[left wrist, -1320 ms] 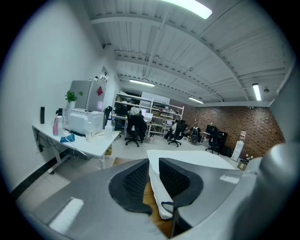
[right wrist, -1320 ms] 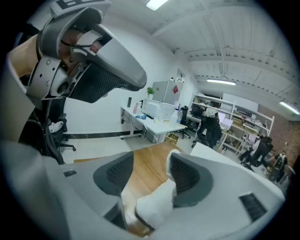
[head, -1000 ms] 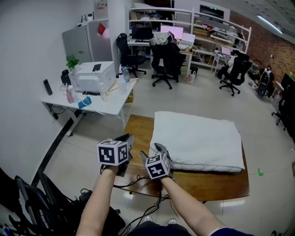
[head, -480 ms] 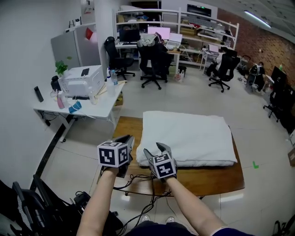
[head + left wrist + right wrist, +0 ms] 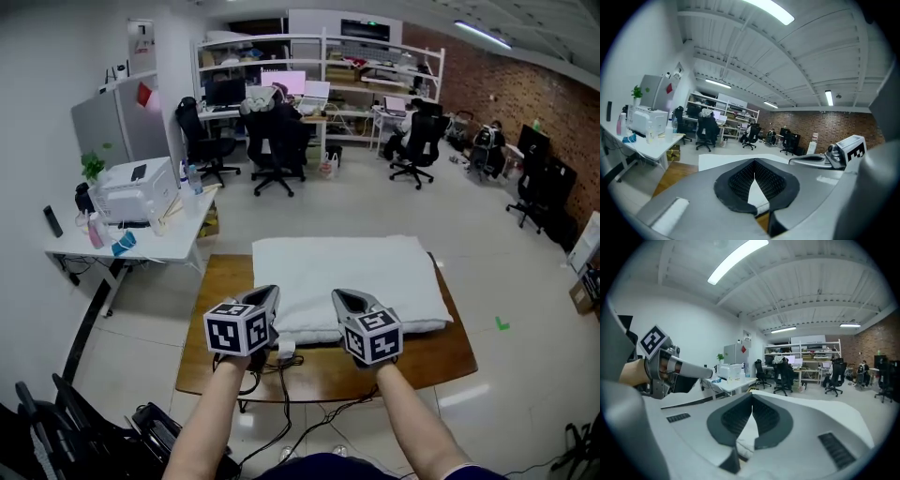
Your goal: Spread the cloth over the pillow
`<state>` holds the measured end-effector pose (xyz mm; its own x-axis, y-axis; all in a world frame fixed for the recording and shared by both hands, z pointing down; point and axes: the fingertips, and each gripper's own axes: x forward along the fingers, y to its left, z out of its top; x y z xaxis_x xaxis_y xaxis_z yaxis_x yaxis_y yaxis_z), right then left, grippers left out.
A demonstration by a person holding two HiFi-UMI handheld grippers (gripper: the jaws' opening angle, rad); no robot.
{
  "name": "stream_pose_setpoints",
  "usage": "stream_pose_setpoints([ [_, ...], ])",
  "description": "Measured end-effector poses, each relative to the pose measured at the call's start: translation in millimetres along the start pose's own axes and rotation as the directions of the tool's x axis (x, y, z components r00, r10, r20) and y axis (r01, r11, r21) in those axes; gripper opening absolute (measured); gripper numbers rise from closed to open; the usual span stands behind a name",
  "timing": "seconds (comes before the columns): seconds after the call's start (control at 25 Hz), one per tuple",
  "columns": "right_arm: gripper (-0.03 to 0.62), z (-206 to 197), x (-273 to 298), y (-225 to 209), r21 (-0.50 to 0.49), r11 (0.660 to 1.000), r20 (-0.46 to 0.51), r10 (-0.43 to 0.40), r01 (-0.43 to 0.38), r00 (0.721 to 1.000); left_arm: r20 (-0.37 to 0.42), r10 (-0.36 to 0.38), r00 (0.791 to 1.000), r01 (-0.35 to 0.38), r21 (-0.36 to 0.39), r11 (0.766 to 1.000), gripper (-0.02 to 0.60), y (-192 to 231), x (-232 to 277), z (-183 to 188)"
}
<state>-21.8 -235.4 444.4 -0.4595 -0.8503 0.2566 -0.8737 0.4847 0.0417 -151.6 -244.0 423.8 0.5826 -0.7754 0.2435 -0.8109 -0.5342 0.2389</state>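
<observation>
A white pillow (image 5: 347,277) lies on a wooden table (image 5: 422,361); I cannot tell a separate cloth from its white surface. My left gripper (image 5: 269,295) and right gripper (image 5: 345,298) hover side by side over the pillow's near edge, apart from each other. Both have just been closing and are now shut, with nothing clamped between the pads. In the left gripper view the jaws (image 5: 753,163) meet at the tips, and the pillow (image 5: 717,160) and table show through the gap. The right gripper (image 5: 752,406) looks the same.
A white desk with a printer (image 5: 131,187) stands at the left. Office chairs (image 5: 272,150) and shelves fill the back of the room. Cables (image 5: 281,394) hang below the table's near edge, and a small white object (image 5: 286,347) lies on it. A black chair (image 5: 56,422) is at bottom left.
Both grippers have moved right along the table's near side, from its left corner to the middle of the pillow's edge, and spread apart. The right jaws went from open to shut; the left closed too.
</observation>
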Motion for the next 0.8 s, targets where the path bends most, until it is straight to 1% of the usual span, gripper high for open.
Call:
stream_pose_setpoints([
  [0.24, 0.000, 28.1, -44.9, -43.3, 0.041, 0.998, 0.083, -0.057, 0.054, 0.995, 0.004, -0.107, 0.994, 0.107, 0.061, 0.992, 0.002, -62.8, 27.6, 7.5],
  [0.32, 0.000, 34.1, -55.7, -50.8, 0.050, 0.997, 0.104, -0.064, 0.059, 0.993, 0.003, -0.128, 0.992, 0.128, 0.062, 0.990, 0.002, -77.2, 35.1, 7.7],
  [0.4, 0.000, 37.0, -63.0, -53.6, 0.060, 0.997, 0.118, -0.054, 0.048, 0.992, 0.001, -0.146, 0.989, 0.146, 0.056, 0.988, 0.002, -88.6, 41.2, 6.8],
  [0.6, 0.000, 40.5, -66.6, -53.9, 0.059, 0.998, 0.124, -0.016, 0.009, 0.992, -0.006, -0.170, 0.985, 0.170, 0.061, 0.984, 0.002, -104.5, 53.2, 5.7],
  [0.8, 0.000, 38.5, -64.5, -59.9, 0.077, 0.997, 0.122, -0.015, 0.005, 0.992, -0.010, -0.170, 0.985, 0.170, 0.068, 0.983, 0.002, -106.3, 60.1, 6.6],
])
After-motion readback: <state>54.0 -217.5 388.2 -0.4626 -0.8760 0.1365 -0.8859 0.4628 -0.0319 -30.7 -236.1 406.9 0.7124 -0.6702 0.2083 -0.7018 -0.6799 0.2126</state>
